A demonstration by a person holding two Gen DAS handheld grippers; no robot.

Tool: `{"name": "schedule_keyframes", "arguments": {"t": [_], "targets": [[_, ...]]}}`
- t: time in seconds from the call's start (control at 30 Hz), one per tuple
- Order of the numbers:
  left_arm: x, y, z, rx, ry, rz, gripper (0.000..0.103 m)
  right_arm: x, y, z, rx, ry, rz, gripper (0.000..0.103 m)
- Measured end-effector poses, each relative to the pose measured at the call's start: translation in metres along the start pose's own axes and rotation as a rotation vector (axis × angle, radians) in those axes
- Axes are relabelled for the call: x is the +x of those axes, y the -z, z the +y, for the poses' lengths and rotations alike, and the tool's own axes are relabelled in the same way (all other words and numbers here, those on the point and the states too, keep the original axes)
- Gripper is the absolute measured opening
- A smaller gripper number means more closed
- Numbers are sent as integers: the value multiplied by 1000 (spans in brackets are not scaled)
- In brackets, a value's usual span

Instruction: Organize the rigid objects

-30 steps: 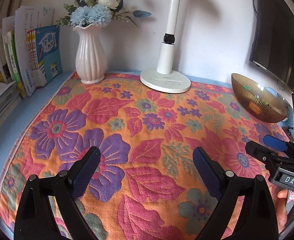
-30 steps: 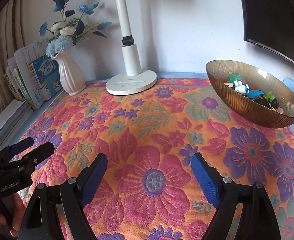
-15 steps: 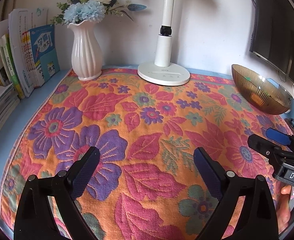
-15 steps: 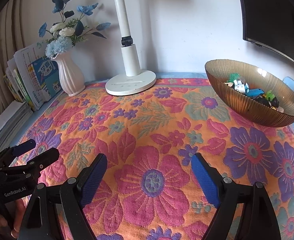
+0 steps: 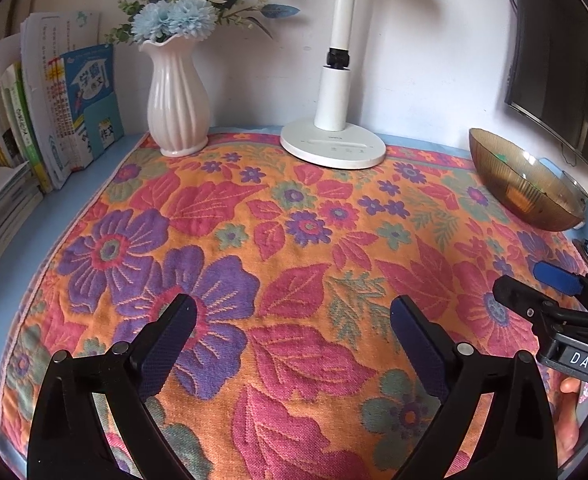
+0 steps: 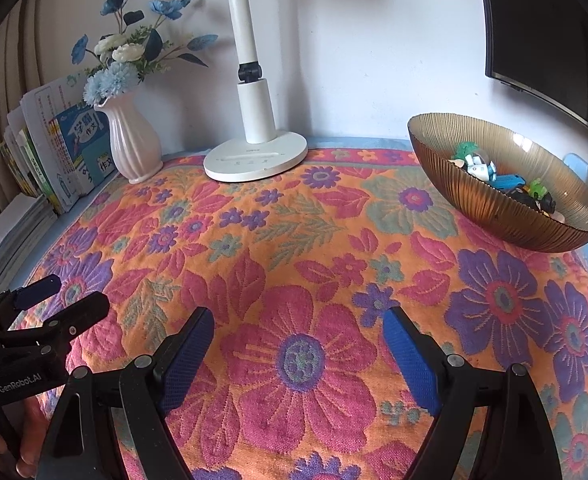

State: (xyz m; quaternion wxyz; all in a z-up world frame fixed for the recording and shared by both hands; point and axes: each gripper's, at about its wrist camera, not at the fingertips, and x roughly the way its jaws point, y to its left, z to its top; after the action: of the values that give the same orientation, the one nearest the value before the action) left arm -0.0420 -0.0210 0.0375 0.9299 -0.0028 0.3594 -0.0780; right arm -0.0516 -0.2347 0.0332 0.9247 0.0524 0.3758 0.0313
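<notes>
An amber ribbed glass bowl (image 6: 506, 200) stands at the right of the flowered cloth; several small toys (image 6: 502, 182) lie inside it. From the left wrist view the bowl (image 5: 522, 188) shows at the far right, its contents mostly hidden. My left gripper (image 5: 291, 320) hovers open over the near part of the cloth, nothing between its fingers. My right gripper (image 6: 298, 334) is open too, empty, with the bowl ahead and to its right. Each gripper appears at the edge of the other's view: the right gripper (image 5: 542, 284) and the left gripper (image 6: 63, 296).
A white ribbed vase (image 5: 177, 100) with blue and white flowers and a white desk lamp base (image 5: 332, 146) stand along the back wall. Books (image 5: 53, 112) lean at the left. A dark monitor (image 5: 566, 60) hangs at the upper right. The cloth (image 5: 294, 240) covers the table.
Both views tilted slightly, so the vase, lamp and bowl sit a little lower in the frames. Neither gripper has changed its opening, and nothing on the table moved.
</notes>
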Motion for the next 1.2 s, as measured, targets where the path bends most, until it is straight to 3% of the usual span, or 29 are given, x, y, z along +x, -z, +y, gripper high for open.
{"name": "schedule_keyframes", "arguments": {"t": [0.13,0.27,0.5,0.6,0.83,0.9,0.97,1.03,1.13,1.2], "targets": [[2,0,4,-19,-9,7,97,2,0,-2,3,2,9,85],[7,-2,6,-38,-84,20,97,5,1,1,-15,28,24,85],[23,-2,13,-74,-79,107,97,11,1,6,-41,58,52,86],[32,-2,21,-111,-51,161,97,16,-3,4,-30,57,106,86],[36,-1,24,-121,-36,181,97,39,-6,8,-53,53,189,86],[39,-1,21,-107,-46,193,100,47,-4,6,-40,56,219,91],[44,-1,17,-77,-66,215,102,47,-7,6,-41,62,222,103],[48,-1,10,-39,-111,232,103,58,-12,9,-76,75,291,103],[48,0,11,-44,-118,234,103,64,-19,10,-148,49,319,103],[48,0,12,-43,-118,236,103,64,-18,5,-128,23,316,103]]}}
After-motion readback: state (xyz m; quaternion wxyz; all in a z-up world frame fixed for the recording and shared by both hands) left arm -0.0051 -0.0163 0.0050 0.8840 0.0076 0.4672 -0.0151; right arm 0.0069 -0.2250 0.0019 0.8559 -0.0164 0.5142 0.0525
